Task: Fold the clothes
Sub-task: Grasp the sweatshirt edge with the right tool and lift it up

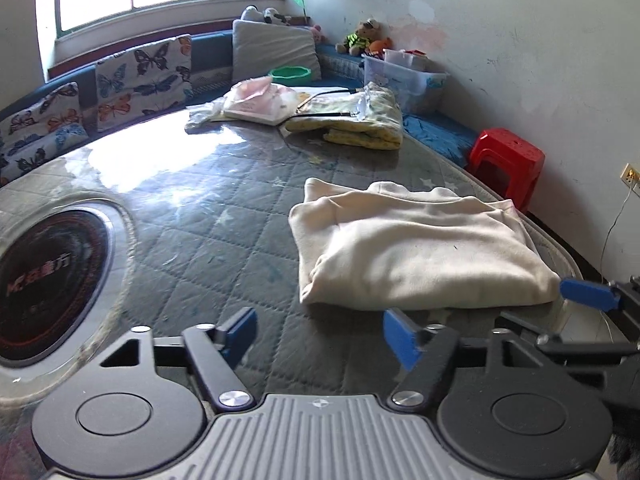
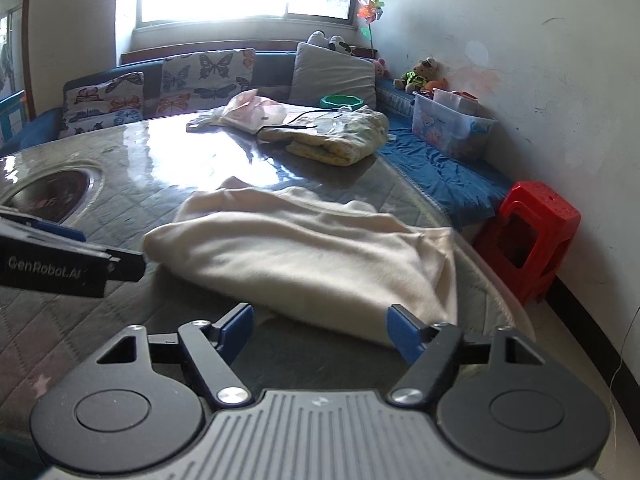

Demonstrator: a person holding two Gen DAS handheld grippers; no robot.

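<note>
A cream garment (image 1: 412, 248) lies folded into a thick rectangle on the quilted grey table top (image 1: 224, 216), near its right edge. It also shows in the right wrist view (image 2: 304, 256). My left gripper (image 1: 320, 338) is open and empty, just in front of the garment's near left corner. My right gripper (image 2: 320, 330) is open and empty, at the garment's near edge. The right gripper's blue fingertip (image 1: 588, 294) shows in the left wrist view beside the garment's right corner. The left gripper's body (image 2: 60, 256) shows at the left of the right wrist view.
A folded yellow floral cloth (image 1: 352, 116) and a pink bag (image 1: 260, 98) lie at the table's far side. A round cooktop (image 1: 48, 280) is set into the table at left. A red stool (image 1: 506, 164), a plastic bin (image 1: 404, 76) and a cushioned bench (image 1: 132, 80) surround the table.
</note>
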